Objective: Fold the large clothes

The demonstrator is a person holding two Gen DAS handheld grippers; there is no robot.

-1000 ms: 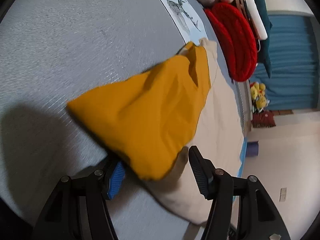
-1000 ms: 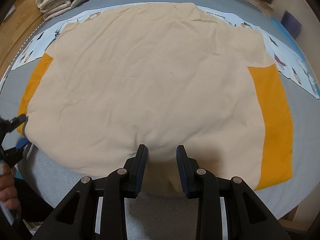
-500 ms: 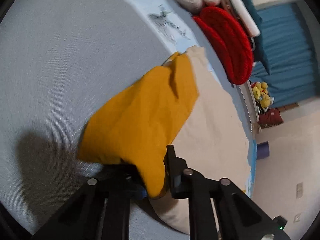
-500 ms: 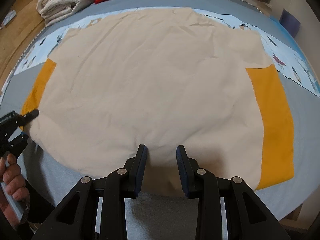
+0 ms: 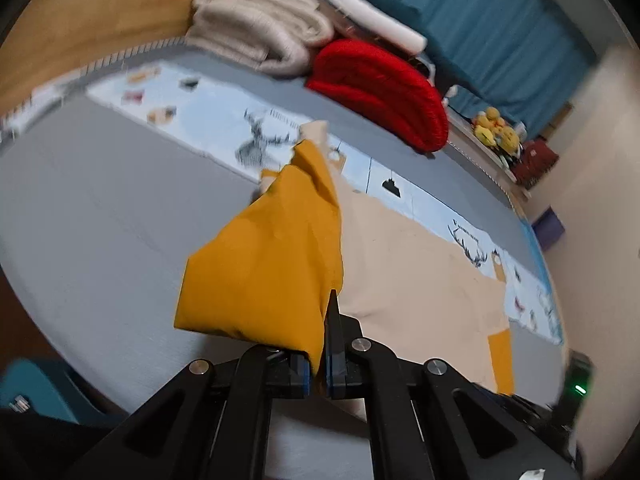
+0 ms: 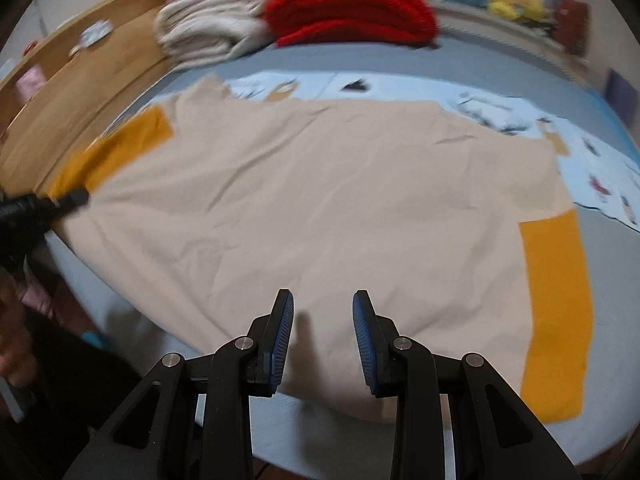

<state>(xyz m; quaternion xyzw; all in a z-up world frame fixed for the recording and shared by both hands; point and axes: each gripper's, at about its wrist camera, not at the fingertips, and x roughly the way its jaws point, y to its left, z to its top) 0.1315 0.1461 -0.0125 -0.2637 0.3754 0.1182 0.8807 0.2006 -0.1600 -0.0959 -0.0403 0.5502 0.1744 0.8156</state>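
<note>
The left gripper [image 5: 317,364] is clenched on the orange sleeve [image 5: 264,268] of the beige shirt [image 6: 320,208], which lies spread on the grey bed [image 5: 100,216]. The right gripper [image 6: 323,344] hangs released over the near hem. Folded towels [image 6: 204,32] and a red blanket [image 6: 352,8] lie far behind.

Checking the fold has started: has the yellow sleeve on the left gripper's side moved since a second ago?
Yes. The yellow sleeve, pinched in the left gripper, has lifted off the grey mattress and hangs above it, drawn toward the cream shirt body.
</note>
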